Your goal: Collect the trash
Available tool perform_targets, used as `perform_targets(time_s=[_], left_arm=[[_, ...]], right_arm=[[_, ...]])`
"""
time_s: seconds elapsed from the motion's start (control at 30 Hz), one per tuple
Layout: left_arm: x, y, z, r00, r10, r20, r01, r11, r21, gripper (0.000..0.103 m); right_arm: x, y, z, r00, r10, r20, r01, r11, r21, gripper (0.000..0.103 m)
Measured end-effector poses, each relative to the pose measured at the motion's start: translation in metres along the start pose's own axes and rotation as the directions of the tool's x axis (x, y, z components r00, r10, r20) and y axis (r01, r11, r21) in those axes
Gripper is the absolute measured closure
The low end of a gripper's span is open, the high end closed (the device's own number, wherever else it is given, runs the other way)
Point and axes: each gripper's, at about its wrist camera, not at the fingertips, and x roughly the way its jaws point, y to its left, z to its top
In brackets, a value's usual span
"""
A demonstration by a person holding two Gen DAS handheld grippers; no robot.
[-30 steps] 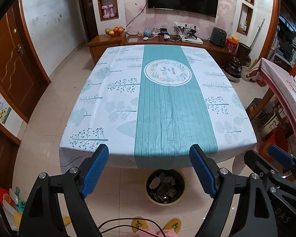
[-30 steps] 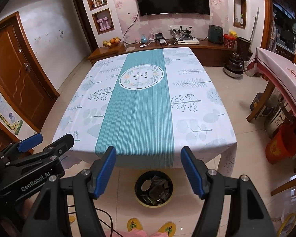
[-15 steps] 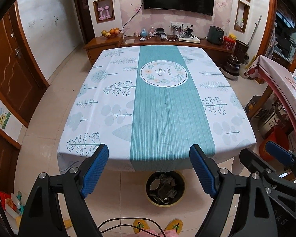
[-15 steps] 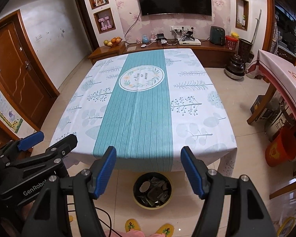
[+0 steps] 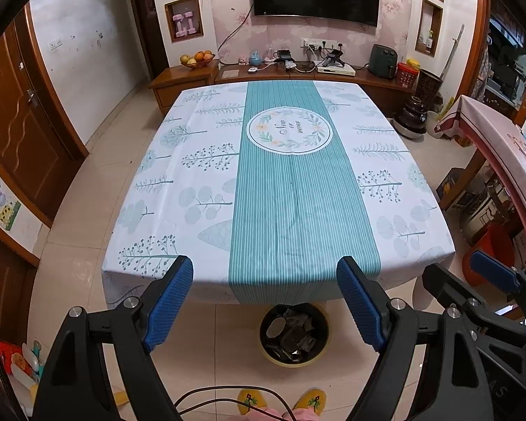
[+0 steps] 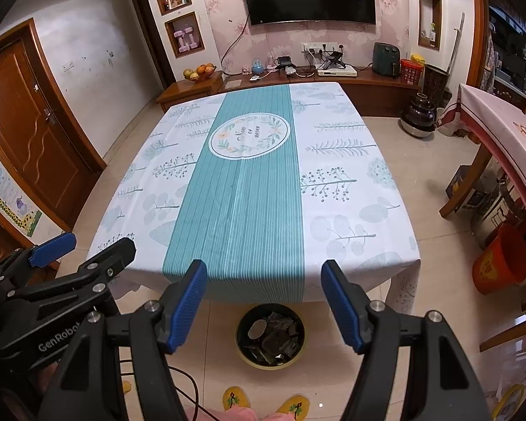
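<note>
**Presently: both grippers empty, trash in the bin**

Presently my left gripper stands with its fingers spread wide and nothing between them. My right gripper is likewise parted and empty; it also shows at the right edge of the left wrist view, and the left one at the left edge of the right wrist view. Both point down over the near edge of the table.

The table carries a white cloth with tree prints and a teal striped band down the middle, bearing a round wreath emblem. No loose item is visible on the cloth.

The trash bin, round and yellow-rimmed, sits on the tiled floor just beside the table's near edge, between my fingers in both views. The trash lies inside it, dark crumpled pieces with one pale round piece. My yellow slippers are just below the bin.
</note>
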Motion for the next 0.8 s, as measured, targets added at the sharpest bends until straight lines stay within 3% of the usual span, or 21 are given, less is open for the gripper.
perform_targets(time_s=[0.8], left_arm=[[0.0009,-0.0015,-0.0037,1.000,0.002,-0.014,-0.002,1.000,-0.004,0.020]], right_arm=[[0.0016,-0.0048,-0.0032,1.000,0.003,-0.009,-0.003,1.000,0.003,0.035]])
